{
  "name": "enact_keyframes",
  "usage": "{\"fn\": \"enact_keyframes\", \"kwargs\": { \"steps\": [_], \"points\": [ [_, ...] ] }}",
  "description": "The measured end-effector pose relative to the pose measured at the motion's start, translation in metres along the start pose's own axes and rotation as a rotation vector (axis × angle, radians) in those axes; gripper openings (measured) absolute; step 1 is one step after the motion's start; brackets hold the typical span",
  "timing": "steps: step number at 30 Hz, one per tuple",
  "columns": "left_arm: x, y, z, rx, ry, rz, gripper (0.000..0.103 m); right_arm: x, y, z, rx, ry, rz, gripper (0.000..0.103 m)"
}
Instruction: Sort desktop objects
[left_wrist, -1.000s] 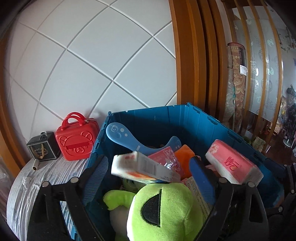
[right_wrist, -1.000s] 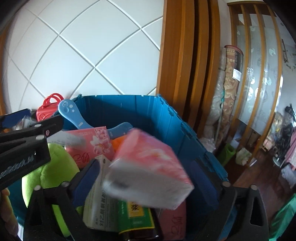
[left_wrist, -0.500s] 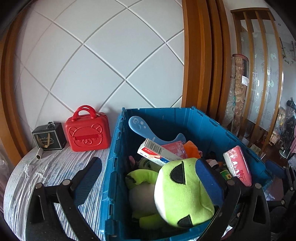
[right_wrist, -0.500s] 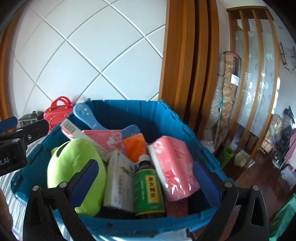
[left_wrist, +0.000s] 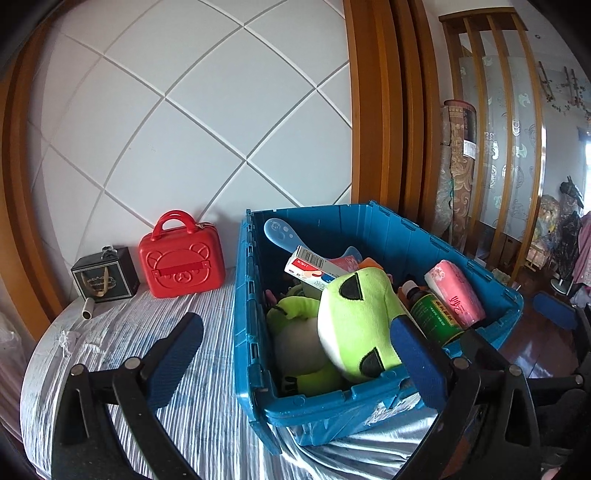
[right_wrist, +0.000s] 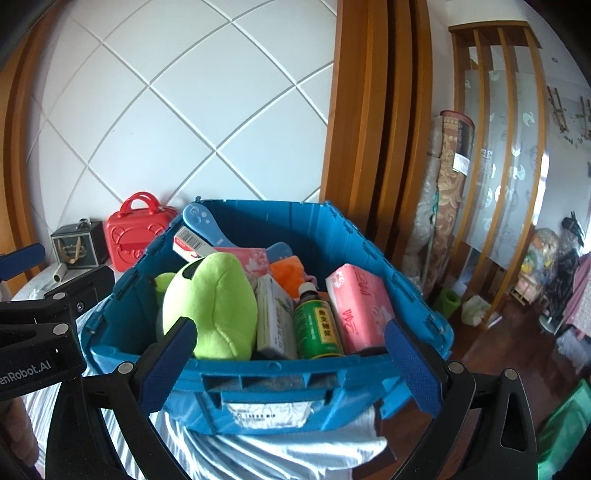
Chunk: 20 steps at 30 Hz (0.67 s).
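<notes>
Silvery cloth covers the table (left_wrist: 192, 417) under a full blue crate (right_wrist: 295, 380). Both the left gripper (left_wrist: 295, 354) and right gripper (right_wrist: 291, 356) hang spread and empty; the frog plush (right_wrist: 214, 295) seems to lie topmost.

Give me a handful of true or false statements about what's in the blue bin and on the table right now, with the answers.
1. Both grippers are open and hold nothing. True: the left gripper and the right gripper stand wide apart and empty.
2. The green plush toy lies on the table beside the bin. False: it is inside the blue bin.
3. The red case stands outside the bin, by the wall. True.
4. The green bottle lies between the plush toy and the red case. False: it is in the bin, next to the pink tissue pack.
5. The black box sits to the right of the red case. False: it is to its left.
</notes>
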<state>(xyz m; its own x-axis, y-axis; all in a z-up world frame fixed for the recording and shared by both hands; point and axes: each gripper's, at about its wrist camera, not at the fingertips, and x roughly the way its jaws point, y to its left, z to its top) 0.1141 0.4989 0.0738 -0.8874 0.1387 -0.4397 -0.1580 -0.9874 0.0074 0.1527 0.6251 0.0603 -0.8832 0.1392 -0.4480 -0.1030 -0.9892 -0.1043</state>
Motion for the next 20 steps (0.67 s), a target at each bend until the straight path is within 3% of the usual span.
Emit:
{"fn": "enact_keyframes", "kwargs": {
  "steps": [20],
  "points": [
    [-0.018, -0.002, -0.007, -0.011, 0.005, -0.016, 0.103, -0.028, -0.001, -0.009, 0.012, -0.002, -0.032, 0.103]
  ]
}}
